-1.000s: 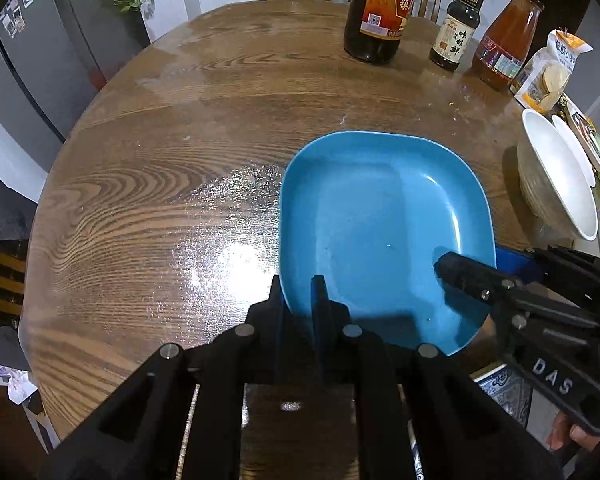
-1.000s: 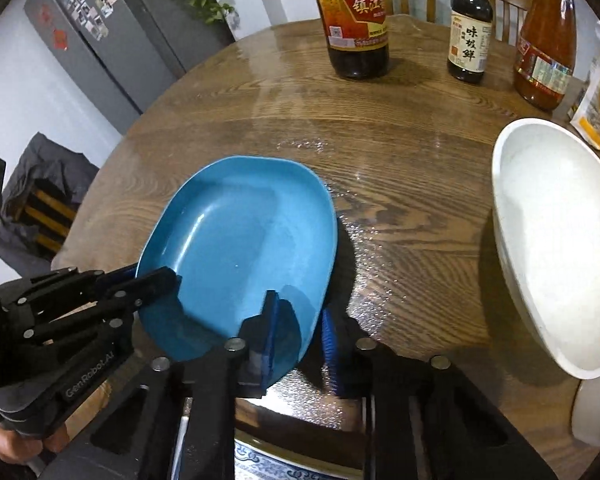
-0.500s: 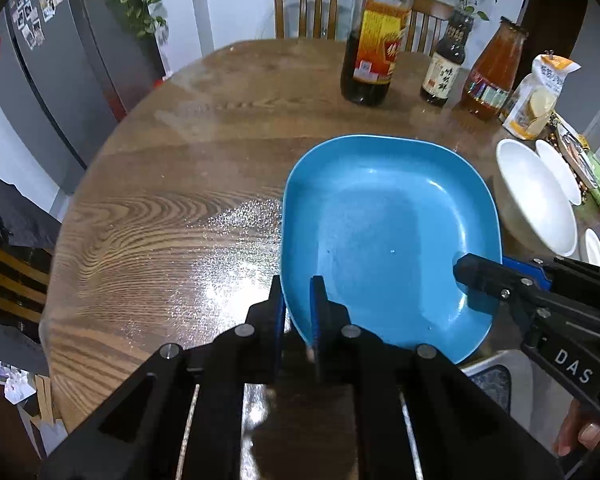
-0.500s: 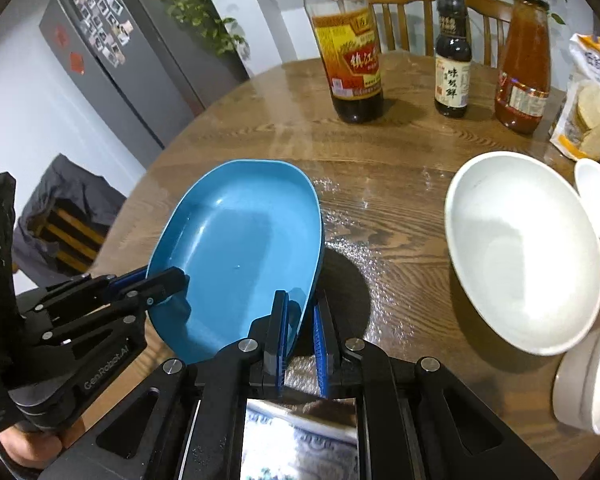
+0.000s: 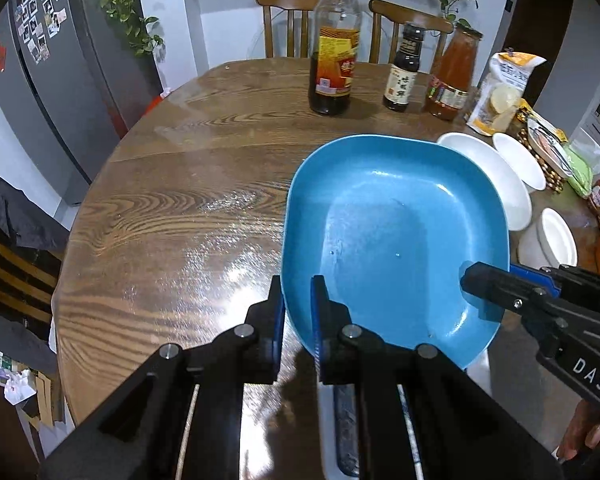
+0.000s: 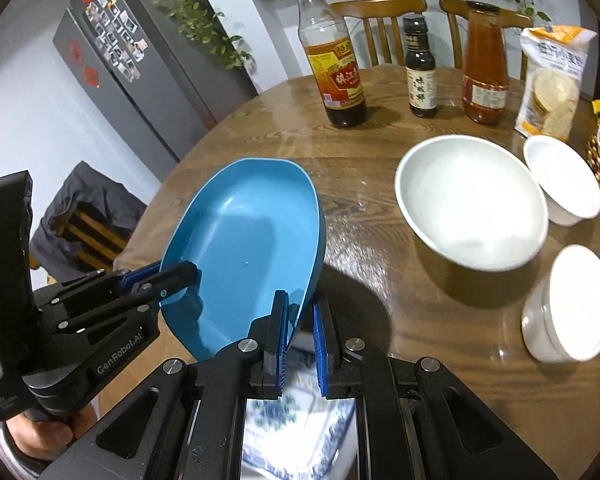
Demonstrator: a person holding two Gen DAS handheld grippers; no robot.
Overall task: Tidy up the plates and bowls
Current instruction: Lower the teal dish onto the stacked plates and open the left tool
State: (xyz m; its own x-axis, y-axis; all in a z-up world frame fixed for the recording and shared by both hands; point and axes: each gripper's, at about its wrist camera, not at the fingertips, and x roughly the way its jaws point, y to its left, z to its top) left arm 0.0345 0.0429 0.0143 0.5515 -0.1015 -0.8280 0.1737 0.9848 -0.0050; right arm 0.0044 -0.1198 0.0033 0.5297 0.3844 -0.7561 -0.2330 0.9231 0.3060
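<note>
While both claws (left [image 5: 296, 312], right [image 6: 300, 320]) pinch the blue plate [image 5: 392, 240], the wooden table [image 5: 180, 208] gleams.

Left matte-black plastic two-finger gripper [image 5: 296, 308]: blue ribbed finger pads, silver pivot screws, white "GenRobot.AI" lettering. Right matte-black plastic two-finger gripper [image 6: 300, 324]: identical construction, white "DAS" lettering on its side.

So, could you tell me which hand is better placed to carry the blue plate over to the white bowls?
Right: its tool grips the plate rim nearest the bowls; the left tool holds the far edge.
</note>
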